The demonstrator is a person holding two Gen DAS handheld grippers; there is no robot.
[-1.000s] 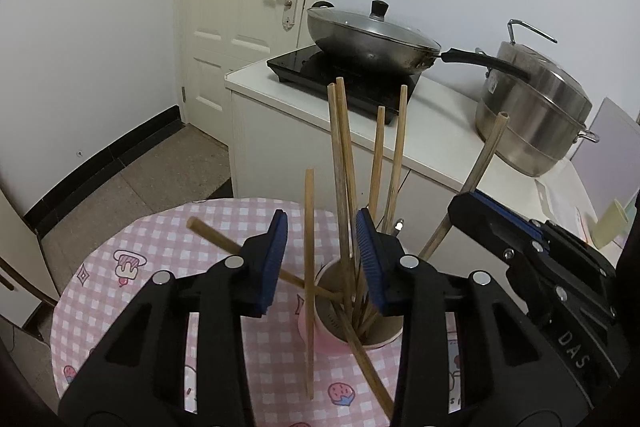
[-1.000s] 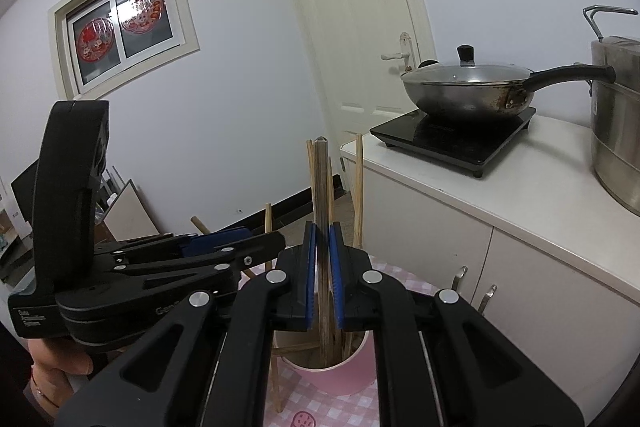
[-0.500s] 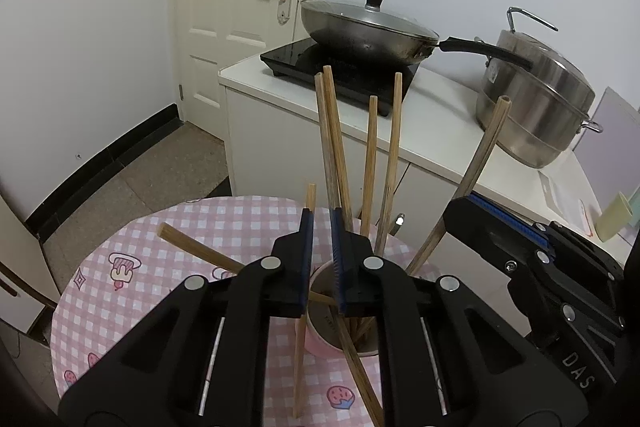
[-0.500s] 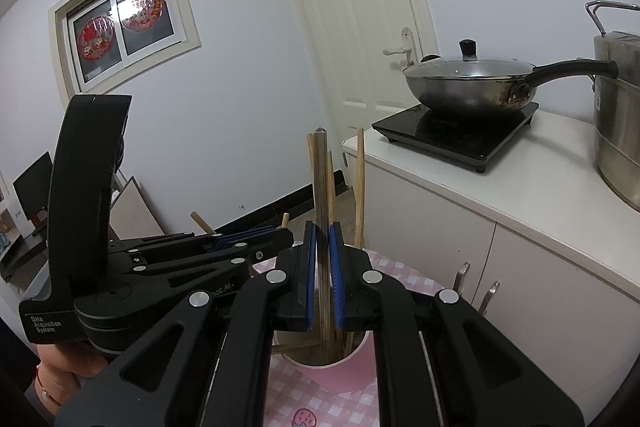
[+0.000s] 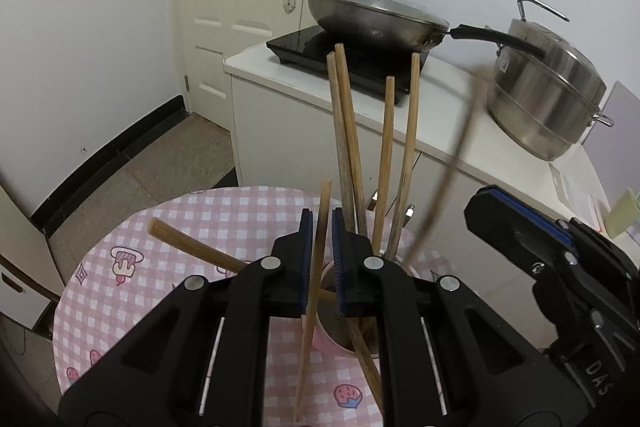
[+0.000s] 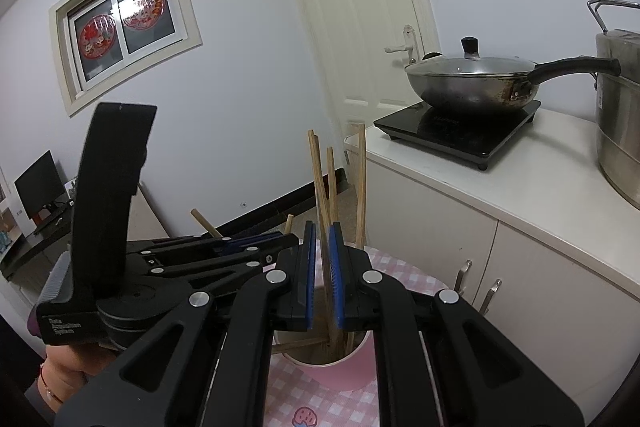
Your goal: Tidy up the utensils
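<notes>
- While a pink cup [image 5: 340,345] stands on the round bench [image 5: 200,223] with its pink checked cloth, several wooden chopsticks [image 5: 408,147] stick up out of it, fanned apart at their tops.
- Left gripper [image 5: 320,263]: its blue-padded fingers [image 5: 306,259] are clenched on a single chopstick [image 5: 316,267], which runs steeply upward between the pads; its lower end sits in front of the cup, over the cloth, and its top rises just above the fingertips.
- Another chopstick [image 5: 188,243] lies slanted out to the left over the cloth, passing behind the left gripper toward the cup.
- Right gripper [image 6: 322,267]: its fingers [image 6: 336,267] are clenched on a thin stick that stands in the cup [image 6: 340,367]; in the left wrist view that stick is blurred and leans out to the right [image 5: 452,163].
- Seen from the right wrist, the left gripper [image 6: 280,239] reaches in from the left, level with the cup's rim, and a hand [image 6: 68,371] with a red cord at the wrist grips its handle.
- Beyond the bench, a white counter [image 5: 432,99] carries a black induction hob [image 5: 320,51] with a lidded wok [image 5: 376,19] on it, and a steel steamer pot [image 5: 548,95] to the right.
- A white door [image 5: 248,7] stands closed behind.
</notes>
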